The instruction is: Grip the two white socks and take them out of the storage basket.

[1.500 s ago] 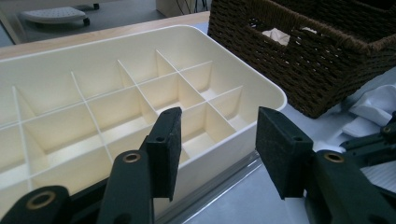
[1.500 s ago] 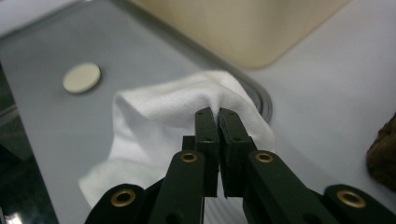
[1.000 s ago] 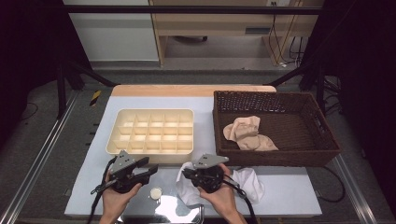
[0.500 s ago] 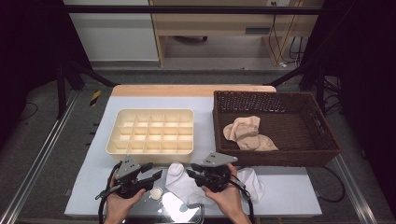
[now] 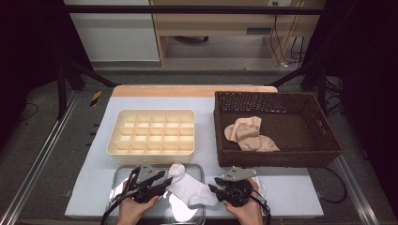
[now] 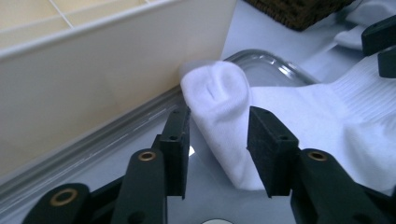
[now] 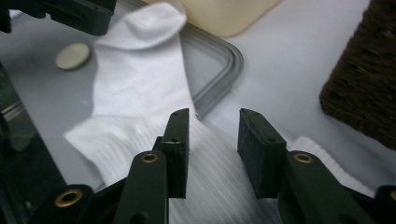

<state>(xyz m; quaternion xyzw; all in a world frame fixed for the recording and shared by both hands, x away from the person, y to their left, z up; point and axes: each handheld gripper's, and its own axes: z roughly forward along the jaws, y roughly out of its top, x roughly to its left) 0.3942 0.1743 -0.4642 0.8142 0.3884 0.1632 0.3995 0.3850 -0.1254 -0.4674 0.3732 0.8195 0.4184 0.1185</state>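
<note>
A white sock (image 5: 190,190) lies stretched flat across a shiny metal tray (image 5: 123,173) at the table's front. My left gripper (image 5: 163,183) sits at the toe end. Its jaws have just been closing and straddle the toe (image 6: 219,88) without visibly squeezing it, so the left gripper (image 6: 217,135) is open. My right gripper (image 5: 214,190) is at the cuff end. Its jaws have just been opening, and the right gripper (image 7: 212,135) stands open over the ribbed cuff (image 7: 140,74), which lies loose across the tray's rim (image 7: 229,65).
A cream compartment box (image 5: 150,153) stands just behind the tray. At the right, a brown wicker basket (image 5: 277,157) holds beige socks (image 5: 248,136). A second white sock (image 5: 260,187) lies under my right hand. A small round disc (image 7: 72,56) rests on the tray.
Both hands have sunk toward the front edge and spread apart, the right one moving rightward. The sock, bunched between them before, now lies flat. The right jaws opened; the left narrowed.
</note>
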